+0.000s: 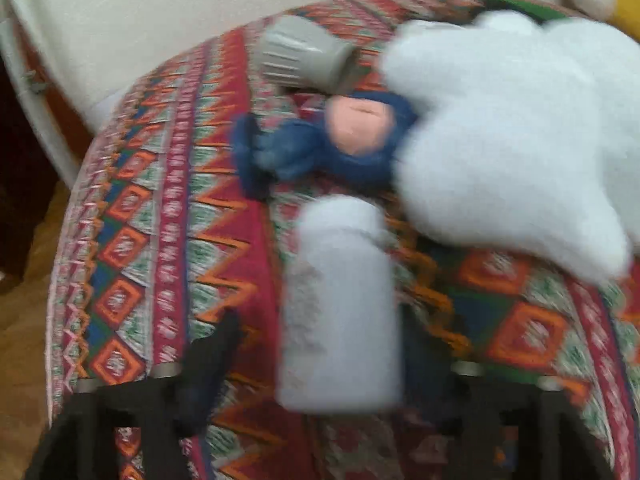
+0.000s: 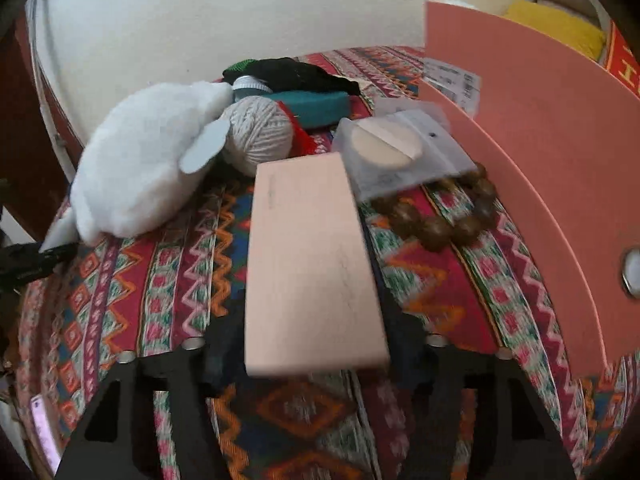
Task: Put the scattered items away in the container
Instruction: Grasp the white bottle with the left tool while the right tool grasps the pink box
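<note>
**Scattered items mostly still out; both grippers loaded**

Scattered items lie across the patterned cloth (image 2: 120, 300); I judge the tidy-up barely advanced.

Left wrist view, left to right: a grey ribbed cup (image 1: 304, 56) on its side, a small blue doll (image 1: 328, 144) touching the white plush toy (image 1: 512, 140). My left gripper (image 1: 340, 360) has its jaws clamped on a white bottle (image 1: 340, 304), lifted clear of the cloth as far as I can judge through the blur.

Right wrist view, left to right: the plush again, a ball of grey yarn (image 2: 260, 132) against it, a teal block (image 2: 316, 106) and black fabric (image 2: 292, 74) behind, a clear packet with a round pad (image 2: 400, 148), brown beads (image 2: 440, 216) partly under the packet. My right gripper (image 2: 316, 344) grips a flat pink case (image 2: 312, 264).

Container: the pink box (image 2: 540, 160) stands at the right edge, beads just beside its wall. Its inside is hidden from both cameras, so I cannot tell what it holds.

Left to do, by my estimate: deliver both held items, then everything listed above.
</note>
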`<action>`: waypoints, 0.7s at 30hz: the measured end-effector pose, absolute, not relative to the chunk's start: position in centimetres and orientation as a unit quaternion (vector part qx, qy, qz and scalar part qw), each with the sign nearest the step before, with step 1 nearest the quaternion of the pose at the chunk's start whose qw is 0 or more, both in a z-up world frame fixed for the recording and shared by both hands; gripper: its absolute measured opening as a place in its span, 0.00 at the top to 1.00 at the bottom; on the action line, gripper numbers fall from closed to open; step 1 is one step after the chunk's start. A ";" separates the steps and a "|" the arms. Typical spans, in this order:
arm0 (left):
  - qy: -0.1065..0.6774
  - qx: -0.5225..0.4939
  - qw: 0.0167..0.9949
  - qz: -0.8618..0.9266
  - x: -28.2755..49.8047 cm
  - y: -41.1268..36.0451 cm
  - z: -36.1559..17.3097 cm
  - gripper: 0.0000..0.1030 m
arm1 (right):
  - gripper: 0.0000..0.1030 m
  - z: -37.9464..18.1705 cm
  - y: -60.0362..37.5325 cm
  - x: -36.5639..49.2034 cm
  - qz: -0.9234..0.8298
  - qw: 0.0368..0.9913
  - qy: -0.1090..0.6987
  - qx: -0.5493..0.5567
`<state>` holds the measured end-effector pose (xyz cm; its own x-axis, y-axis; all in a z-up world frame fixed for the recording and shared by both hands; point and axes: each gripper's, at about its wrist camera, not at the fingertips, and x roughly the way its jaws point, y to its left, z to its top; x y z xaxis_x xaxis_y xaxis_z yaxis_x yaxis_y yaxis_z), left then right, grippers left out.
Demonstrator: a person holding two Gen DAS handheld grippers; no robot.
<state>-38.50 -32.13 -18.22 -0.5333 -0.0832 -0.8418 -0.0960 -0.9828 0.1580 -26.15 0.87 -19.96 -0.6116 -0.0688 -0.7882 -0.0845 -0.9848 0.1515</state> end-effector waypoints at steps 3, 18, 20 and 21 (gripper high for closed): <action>0.067 -0.486 -0.009 0.871 -39.3 -32.6 -18.1 0.30 | 0.48 -19.9 0.5 -27.3 0.898 -0.021 0.074 -0.432; 0.007 -0.478 -0.018 0.878 -24.2 -29.6 -11.7 0.56 | 0.49 -13.9 2.1 -17.3 0.876 -0.174 0.090 -0.441; 0.000 -0.476 -0.012 0.879 -21.5 -28.6 -11.2 0.56 | 0.49 -13.3 2.5 -14.5 0.874 -0.185 0.086 -0.441; -0.001 -0.475 -0.008 0.880 -20.0 -27.6 -10.9 0.56 | 0.49 -13.1 2.9 -13.0 0.873 -0.192 0.084 -0.441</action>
